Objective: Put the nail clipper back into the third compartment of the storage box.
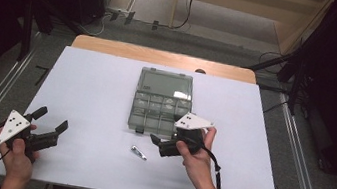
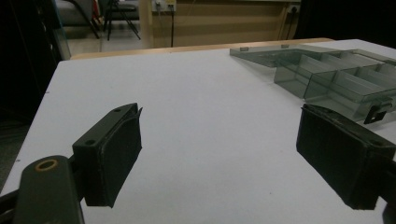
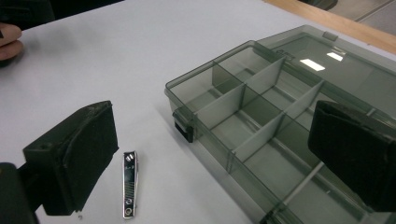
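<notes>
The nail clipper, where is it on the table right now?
In the high view the nail clipper lies flat on the white table, just in front of the open compartment box, left of the right tongs.

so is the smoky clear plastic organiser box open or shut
Open. The smoky clear plastic organiser box has its lid folded flat back on the white table, and its divided compartments are exposed and look empty.

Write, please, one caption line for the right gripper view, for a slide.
Open right tool above a nail clipper lying on the white table beside an open, empty compartment box.
</notes>
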The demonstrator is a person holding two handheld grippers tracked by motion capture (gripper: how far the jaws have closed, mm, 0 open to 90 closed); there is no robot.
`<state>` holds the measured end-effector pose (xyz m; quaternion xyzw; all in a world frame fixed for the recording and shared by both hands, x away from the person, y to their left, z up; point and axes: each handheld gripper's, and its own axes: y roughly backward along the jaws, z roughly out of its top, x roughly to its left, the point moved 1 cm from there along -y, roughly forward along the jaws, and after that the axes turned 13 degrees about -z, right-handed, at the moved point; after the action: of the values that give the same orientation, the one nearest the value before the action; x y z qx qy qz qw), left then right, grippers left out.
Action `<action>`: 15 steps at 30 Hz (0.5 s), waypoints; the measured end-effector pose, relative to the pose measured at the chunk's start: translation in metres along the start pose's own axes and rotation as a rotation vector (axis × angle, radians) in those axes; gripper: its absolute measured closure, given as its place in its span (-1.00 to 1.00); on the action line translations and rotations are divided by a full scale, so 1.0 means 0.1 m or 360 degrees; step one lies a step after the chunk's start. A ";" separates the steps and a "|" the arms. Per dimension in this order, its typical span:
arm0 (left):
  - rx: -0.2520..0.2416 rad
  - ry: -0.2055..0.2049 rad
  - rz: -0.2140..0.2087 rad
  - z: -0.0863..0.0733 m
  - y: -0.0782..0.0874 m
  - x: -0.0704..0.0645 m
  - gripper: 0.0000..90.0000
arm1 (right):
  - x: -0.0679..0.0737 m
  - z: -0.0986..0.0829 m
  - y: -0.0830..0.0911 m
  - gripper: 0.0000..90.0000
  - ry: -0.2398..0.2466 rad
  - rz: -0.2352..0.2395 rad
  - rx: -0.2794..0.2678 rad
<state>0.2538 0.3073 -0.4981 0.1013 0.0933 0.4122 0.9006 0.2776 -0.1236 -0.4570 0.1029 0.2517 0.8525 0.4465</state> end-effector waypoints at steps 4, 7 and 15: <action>0.0001 0.0000 0.0002 0.00 0.00 0.00 -0.69 | 0.07 0.01 -0.07 -0.92 0.0023 0.0027 0.0033; 0.0000 0.0000 0.0000 0.00 0.00 0.00 -0.69 | 0.10 0.01 -0.11 -0.89 0.0032 0.0041 0.0060; -0.0001 0.0000 -0.0004 0.00 -0.01 0.00 -0.69 | 0.21 0.01 -0.21 -0.70 0.0076 0.0074 0.0123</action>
<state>0.2540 0.3066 -0.4981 0.1008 0.0933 0.4112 0.9011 0.2811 -0.0961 -0.4680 0.1055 0.2924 0.8545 0.4163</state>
